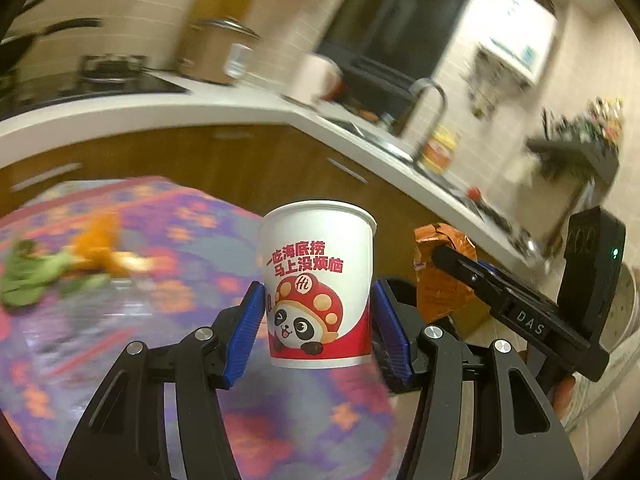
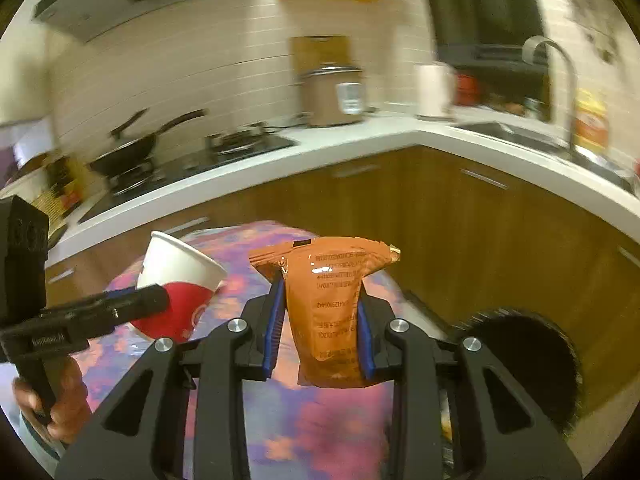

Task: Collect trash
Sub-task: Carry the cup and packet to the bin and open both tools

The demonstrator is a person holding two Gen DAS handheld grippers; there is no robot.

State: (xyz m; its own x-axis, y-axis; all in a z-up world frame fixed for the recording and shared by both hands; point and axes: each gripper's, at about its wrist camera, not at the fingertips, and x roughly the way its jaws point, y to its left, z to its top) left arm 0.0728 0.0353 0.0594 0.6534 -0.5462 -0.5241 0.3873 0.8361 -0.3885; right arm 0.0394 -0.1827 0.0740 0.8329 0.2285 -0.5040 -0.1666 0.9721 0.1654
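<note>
Right wrist view: my right gripper [image 2: 320, 326] is clamped on the orange packet [image 2: 329, 312], which stands upright between the pads. Below and to its right, near the cabinets, sits a dark round bin [image 2: 532, 356], I think, though blur hides its rim. My left gripper [image 1: 318, 322] pinches the paper cup [image 1: 318, 284] upright; it is farther from the bin, so the packet goes first.

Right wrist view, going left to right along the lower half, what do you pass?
Left gripper → paper cup it holds → orange snack bag clamped in the right gripper → dark round bin.
</note>
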